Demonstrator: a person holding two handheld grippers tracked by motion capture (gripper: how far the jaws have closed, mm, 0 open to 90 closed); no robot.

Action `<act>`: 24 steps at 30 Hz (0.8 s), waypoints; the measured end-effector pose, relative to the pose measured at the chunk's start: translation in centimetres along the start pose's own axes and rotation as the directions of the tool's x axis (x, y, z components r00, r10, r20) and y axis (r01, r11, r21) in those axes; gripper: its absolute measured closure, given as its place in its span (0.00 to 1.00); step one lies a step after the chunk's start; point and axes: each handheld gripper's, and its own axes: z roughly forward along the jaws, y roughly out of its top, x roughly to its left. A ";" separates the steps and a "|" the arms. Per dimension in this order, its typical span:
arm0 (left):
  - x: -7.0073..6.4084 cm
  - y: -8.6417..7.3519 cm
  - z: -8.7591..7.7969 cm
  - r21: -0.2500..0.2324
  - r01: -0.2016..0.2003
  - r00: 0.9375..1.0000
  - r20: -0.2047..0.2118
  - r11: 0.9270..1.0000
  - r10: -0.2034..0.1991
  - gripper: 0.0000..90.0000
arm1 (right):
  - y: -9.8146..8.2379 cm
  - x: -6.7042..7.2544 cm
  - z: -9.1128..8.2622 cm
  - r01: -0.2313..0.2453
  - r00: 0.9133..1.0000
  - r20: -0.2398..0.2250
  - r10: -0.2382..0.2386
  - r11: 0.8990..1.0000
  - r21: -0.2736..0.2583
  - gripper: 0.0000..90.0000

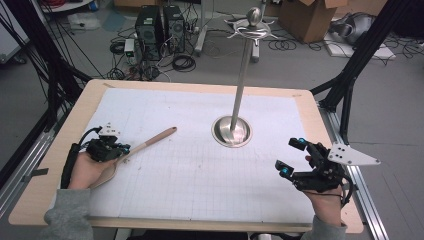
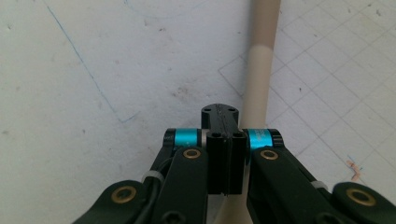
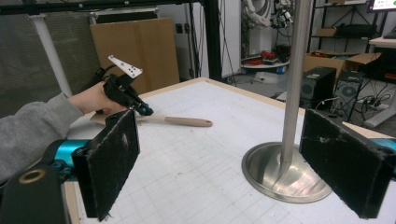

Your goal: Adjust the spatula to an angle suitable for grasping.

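A pale wooden spoon point(image 1: 150, 142) lies on the white grid sheet point(image 1: 200, 175) at the left, handle pointing up and right. My left gripper point(image 1: 120, 149) sits over its neck, just above the bowl, tips down at the table. In the left gripper view the jaws point(image 2: 219, 112) are pressed together with nothing between them, and the spoon handle point(image 2: 259, 70) runs past just to their right. My right gripper point(image 1: 291, 156) rests at the table's right side, open and empty. Its pads point(image 3: 114, 163) frame the metal stand point(image 3: 280, 177) and, farther off, the spoon point(image 3: 182, 121) and the left gripper point(image 3: 144, 110).
The metal stand has a round base point(image 1: 231, 131) at the table's middle, and its tall pole ends in a hooked top point(image 1: 254, 25). The wooden table edge point(image 1: 75, 130) borders the sheet. Computers, cables and cardboard boxes stand on the floor beyond.
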 end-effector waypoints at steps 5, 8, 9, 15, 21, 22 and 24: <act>-0.2 0.1 0.2 0.039 0.004 1.000 0.006 0.999 -0.004 1.00 | 0.0 0.0 0.1 0.000 1.000 -0.001 0.000 1.000 -0.001 0.13; -0.2 0.1 0.2 0.045 0.018 1.000 0.014 0.999 -0.019 1.00 | 0.0 -0.1 0.0 0.002 1.000 0.002 -0.002 1.000 -0.003 0.13; -0.2 0.1 0.2 0.049 0.025 1.000 0.016 0.998 -0.026 1.00 | 0.0 -0.1 0.0 0.001 1.000 0.002 -0.001 1.000 -0.003 0.13; -0.2 0.1 0.1 0.070 0.062 0.998 0.022 0.996 -0.063 1.00 | 0.0 -0.1 0.0 0.005 1.000 -0.001 -0.005 1.000 -0.004 0.13; -0.3 0.1 0.0 0.095 0.094 0.995 0.028 0.991 -0.097 1.00 | 0.0 -0.1 0.0 0.001 1.000 -0.002 -0.001 1.000 -0.003 0.13; -0.3 0.1 0.0 0.099 0.100 0.994 0.027 0.990 -0.103 1.00 | 0.0 -0.1 -0.1 -0.003 1.000 -0.002 0.003 1.000 -0.001 0.13; -0.4 0.1 -0.1 0.106 0.102 0.994 0.029 0.989 -0.106 1.00 | 0.0 -0.1 -0.1 -0.004 1.000 -0.002 0.004 1.000 -0.002 0.13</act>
